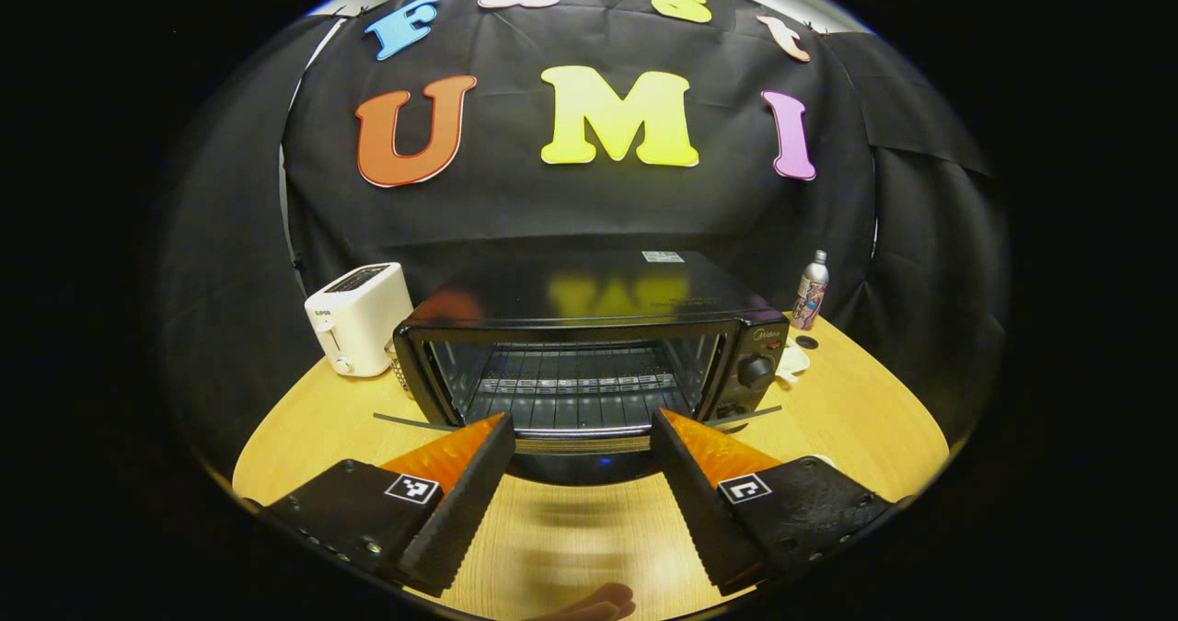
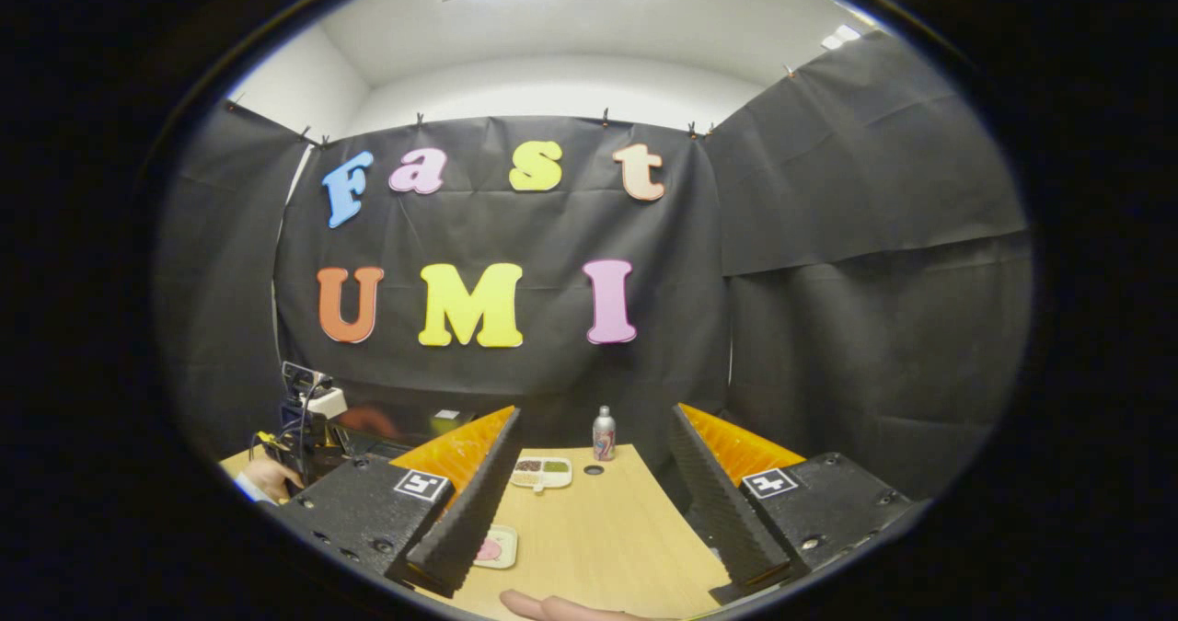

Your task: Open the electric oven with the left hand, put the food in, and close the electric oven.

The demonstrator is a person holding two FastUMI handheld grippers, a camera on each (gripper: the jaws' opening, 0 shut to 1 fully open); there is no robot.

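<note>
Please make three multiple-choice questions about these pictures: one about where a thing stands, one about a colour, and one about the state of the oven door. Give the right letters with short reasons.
1. In the left gripper view, where does the toaster stand relative to the oven?
A. on its left
B. on top of it
C. inside it

2. What colour is the toaster?
A. red
B. white
C. green

3. What state is the oven door in?
A. shut
B. taken off and lying on the floor
C. open, folded down

Answers: 1 A, it stands on the table beside the oven's left wall. 2 B, its body is white. 3 C, the racks inside show uncovered and the door lies low in front.
</note>
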